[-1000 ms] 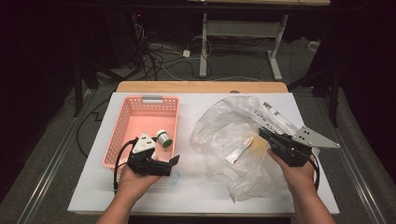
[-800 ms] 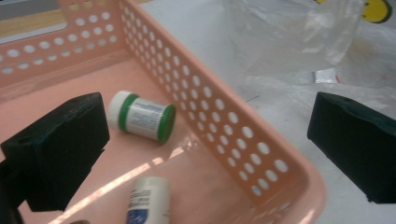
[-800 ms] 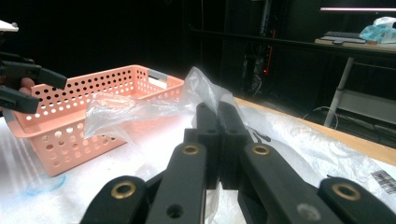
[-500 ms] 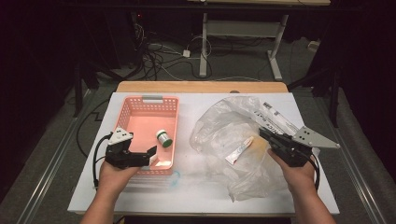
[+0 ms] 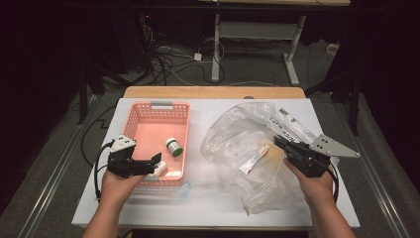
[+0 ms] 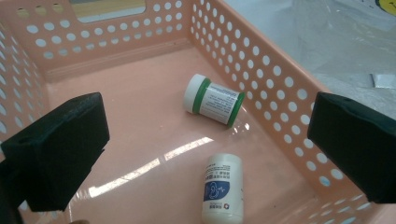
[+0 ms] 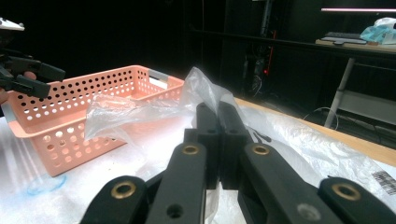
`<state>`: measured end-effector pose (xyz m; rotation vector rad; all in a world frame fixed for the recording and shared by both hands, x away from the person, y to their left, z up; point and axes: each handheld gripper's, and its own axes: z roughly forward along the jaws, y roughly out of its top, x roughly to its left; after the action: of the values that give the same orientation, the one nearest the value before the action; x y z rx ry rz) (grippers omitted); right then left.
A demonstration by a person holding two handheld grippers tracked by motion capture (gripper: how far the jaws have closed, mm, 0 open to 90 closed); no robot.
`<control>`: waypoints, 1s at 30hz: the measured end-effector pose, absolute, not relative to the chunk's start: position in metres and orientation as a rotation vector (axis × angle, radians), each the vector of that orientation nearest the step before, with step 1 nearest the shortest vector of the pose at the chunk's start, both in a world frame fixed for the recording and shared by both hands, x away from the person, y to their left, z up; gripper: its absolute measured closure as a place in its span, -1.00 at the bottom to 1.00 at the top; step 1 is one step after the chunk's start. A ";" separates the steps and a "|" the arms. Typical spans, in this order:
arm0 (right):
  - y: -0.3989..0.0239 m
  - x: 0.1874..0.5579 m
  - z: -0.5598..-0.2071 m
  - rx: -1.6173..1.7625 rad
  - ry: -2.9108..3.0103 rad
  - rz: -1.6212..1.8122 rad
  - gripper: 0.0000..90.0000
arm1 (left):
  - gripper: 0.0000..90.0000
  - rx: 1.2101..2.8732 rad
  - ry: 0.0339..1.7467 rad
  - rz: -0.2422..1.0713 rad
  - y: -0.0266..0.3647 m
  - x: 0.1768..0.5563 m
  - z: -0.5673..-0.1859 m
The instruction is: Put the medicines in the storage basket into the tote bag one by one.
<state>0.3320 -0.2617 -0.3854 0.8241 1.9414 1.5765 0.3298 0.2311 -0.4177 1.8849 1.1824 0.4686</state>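
so the right gripper has its jaws clamped tight on the clear plastic bag, just right of the pink basket; left gripper hangs wide open over the basket's near end, holding nothing

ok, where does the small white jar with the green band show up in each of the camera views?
High view: the white jar with the green band lies in the pink perforated plastic basket, near its right wall.
Left gripper view: jar lies on its side, centre of the picture, on the basket floor.
Right gripper view: the jar is not visible; the basket wall hides its inside.
Shared landmark: the pink basket.
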 end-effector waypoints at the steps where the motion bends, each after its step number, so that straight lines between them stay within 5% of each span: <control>1: -0.262 0.332 -0.386 0.814 1.945 1.573 1.00 | -1.00 1.886 1.176 0.471 0.230 0.330 -0.417; 30: -0.262 0.334 -0.387 0.829 1.946 1.580 1.00 | -1.00 1.953 1.138 0.404 0.206 0.398 -0.408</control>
<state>0.3341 -0.2619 -0.3869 0.8293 1.9463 1.5803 0.3981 0.2056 -0.4077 1.9526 1.1376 0.4043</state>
